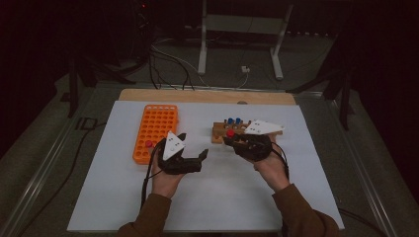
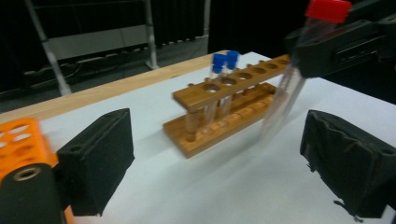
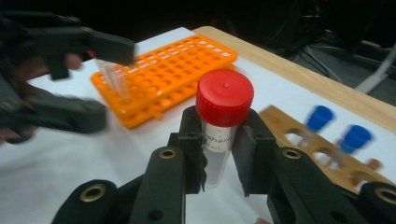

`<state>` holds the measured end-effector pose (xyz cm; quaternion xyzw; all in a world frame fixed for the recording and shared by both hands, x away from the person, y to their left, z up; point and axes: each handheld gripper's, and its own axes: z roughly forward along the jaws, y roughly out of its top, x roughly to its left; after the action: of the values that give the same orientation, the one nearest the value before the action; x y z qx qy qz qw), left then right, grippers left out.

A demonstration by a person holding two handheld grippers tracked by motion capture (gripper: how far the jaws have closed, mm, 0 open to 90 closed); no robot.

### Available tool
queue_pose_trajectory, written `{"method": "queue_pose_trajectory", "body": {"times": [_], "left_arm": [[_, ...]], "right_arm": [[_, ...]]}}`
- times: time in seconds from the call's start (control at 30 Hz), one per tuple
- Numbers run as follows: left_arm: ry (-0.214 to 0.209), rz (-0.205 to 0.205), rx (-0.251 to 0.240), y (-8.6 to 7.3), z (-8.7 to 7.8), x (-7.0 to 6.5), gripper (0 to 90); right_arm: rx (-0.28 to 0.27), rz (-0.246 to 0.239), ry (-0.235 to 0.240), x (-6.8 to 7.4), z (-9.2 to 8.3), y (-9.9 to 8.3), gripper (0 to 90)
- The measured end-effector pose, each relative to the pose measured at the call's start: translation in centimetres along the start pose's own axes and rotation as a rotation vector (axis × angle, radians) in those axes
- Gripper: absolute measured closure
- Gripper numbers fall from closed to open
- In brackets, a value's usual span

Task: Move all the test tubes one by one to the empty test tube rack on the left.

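Holding a red-capped tube (image 3: 223, 123) upright in my right gripper (image 3: 219, 154) at the moment, with the jaws clamped tight on its clear body just under the cap; there's some printed lettering on it that I can't read fully. It hangs over the white tabletop (image 1: 207, 197) right beside the near-left end of the wooden rack (image 2: 224, 105), not in any hole yet.

My left gripper (image 1: 190, 154) is empty, jaws spread wide with nothing between them, floating over the tabletop between the two racks.

Containers, going outward: the wooden rack is a two-tier thing with a row of round holes, and two blue-capped tubes (image 2: 225, 60) stand side by side in it near one end; the other holes I can see are bare. To my left sits the orange rack (image 1: 155, 131), a grid of small holes, with one red-capped tube (image 1: 148, 143) standing near its front edge.

A strip of light wood (image 1: 207, 95) runs along the far edge of the tabletop. Past that the room is dark, with cables (image 1: 170, 64) on the floor and a white metal frame (image 1: 242, 29) behind.
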<state>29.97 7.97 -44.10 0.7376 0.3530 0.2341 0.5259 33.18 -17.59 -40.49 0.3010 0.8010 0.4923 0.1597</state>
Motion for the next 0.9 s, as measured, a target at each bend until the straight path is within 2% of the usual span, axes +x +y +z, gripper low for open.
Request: {"method": "queue_pose_trajectory", "body": {"times": [0.17, 0.33, 0.53, 0.63, 0.73, 0.9], "left_arm": [[-0.031, 0.040, 0.032, 0.3, 1.1, -1.2, 15.7], [-0.041, 0.072, 0.053, 0.3, 1.9, -2.1, 22.5], [-0.056, 0.097, 0.053, 0.2, 2.0, -2.5, 46.8], [-0.069, 0.108, 0.050, 0.2, 1.9, -2.5, 60.6], [-0.084, 0.114, 0.052, 0.2, 1.8, -2.4, 70.8], [-0.093, 0.126, 0.056, 0.1, 1.9, -2.6, 74.1]], "right_arm": [[-0.002, 0.002, 0.043, 1.0, 0.7, 0.4, 74.4], [0.007, -0.006, 0.076, 2.0, 1.3, 0.7, 74.4], [0.016, 0.001, 0.105, 2.5, 1.7, 0.8, 74.4], [0.017, -0.001, 0.109, 2.5, 1.9, 0.8, 74.4], [0.017, 0.005, 0.113, 2.5, 1.9, 0.8, 74.4], [0.020, 0.007, 0.118, 2.3, 1.9, 0.7, 74.2]]}}
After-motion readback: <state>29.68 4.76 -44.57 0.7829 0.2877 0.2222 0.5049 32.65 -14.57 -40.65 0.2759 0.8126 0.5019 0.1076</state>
